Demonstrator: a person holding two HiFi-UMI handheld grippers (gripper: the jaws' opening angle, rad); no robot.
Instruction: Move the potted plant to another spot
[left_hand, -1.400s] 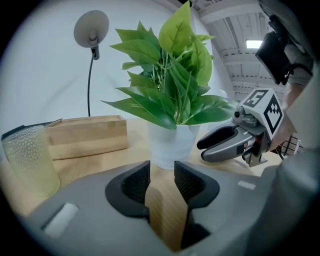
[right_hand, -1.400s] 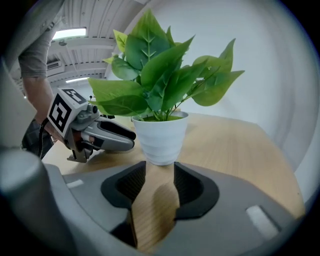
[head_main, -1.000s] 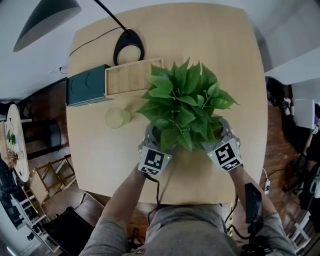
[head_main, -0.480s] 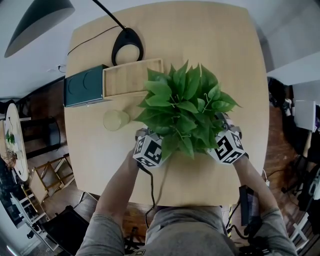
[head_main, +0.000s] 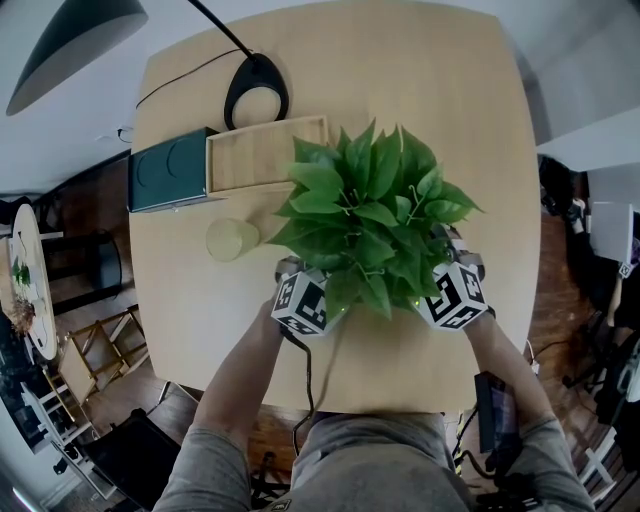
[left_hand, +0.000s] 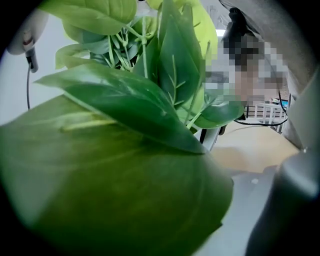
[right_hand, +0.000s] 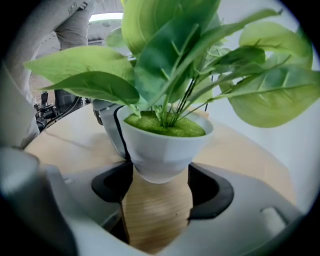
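Observation:
The potted plant (head_main: 370, 215) stands mid-table, its broad green leaves hiding the pot from the head view. My left gripper (head_main: 303, 283) reaches under the leaves from the near left. In the left gripper view a big leaf (left_hand: 110, 190) covers the jaws, and only one grey finger (left_hand: 292, 200) shows. Its jaws have just opened wide, then eased in slightly. My right gripper (head_main: 447, 272) comes in from the near right. Its jaws have just been closing. In the right gripper view the black pads (right_hand: 112, 182) touch both sides of the white pot (right_hand: 162, 147), which rests on the table.
A bamboo tray (head_main: 265, 152) and a dark green box (head_main: 170, 170) lie behind the plant on the left. A round pale green cup (head_main: 232, 240) sits close to the left gripper. The black lamp base (head_main: 257, 95) stands at the back. The table's near edge (head_main: 400, 395) is by the person's waist.
Both grippers have rolled and slid a little further in under the leaves. The plant stays where it was.

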